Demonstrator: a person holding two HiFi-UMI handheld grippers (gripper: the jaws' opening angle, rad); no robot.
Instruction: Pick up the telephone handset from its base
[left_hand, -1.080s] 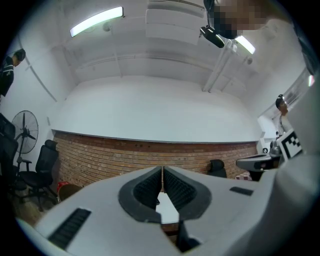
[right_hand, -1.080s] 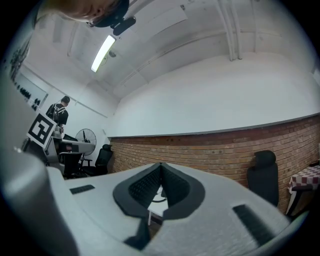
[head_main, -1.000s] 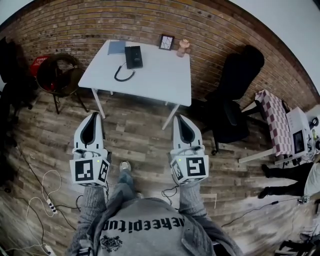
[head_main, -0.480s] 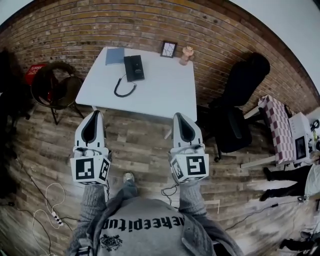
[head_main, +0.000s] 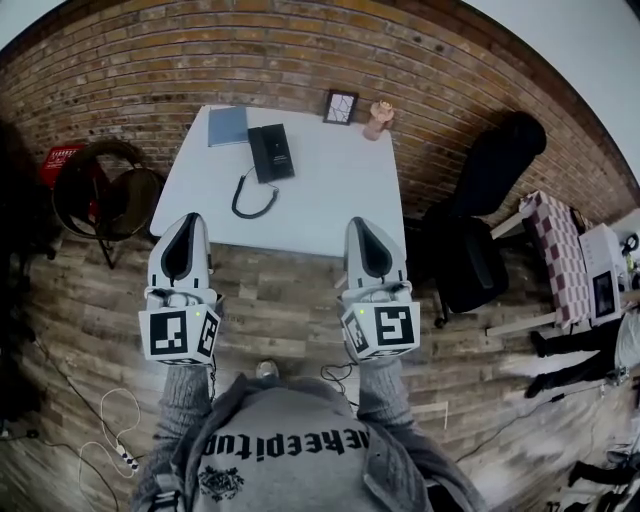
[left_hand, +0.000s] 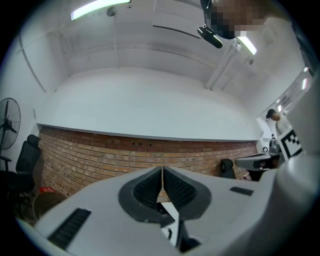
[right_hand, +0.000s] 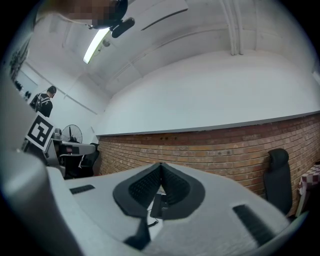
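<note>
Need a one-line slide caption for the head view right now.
Shut and empty, the left gripper and right gripper face a white table with telephone, notebook, picture frame and figurine.

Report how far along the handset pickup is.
Done: nothing; the handset lies on its base on the table. In hand: the left gripper and right gripper are both shut, empty, short of the handset. Left: reach it, open, grip, lift.

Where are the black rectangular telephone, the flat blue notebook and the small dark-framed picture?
Black rectangular telephone (head_main: 271, 152): head view, middle of its body.
Flat blue notebook (head_main: 228, 126): head view, centre of its cover.
Small dark-framed picture (head_main: 340, 107): head view, middle of the picture.
</note>
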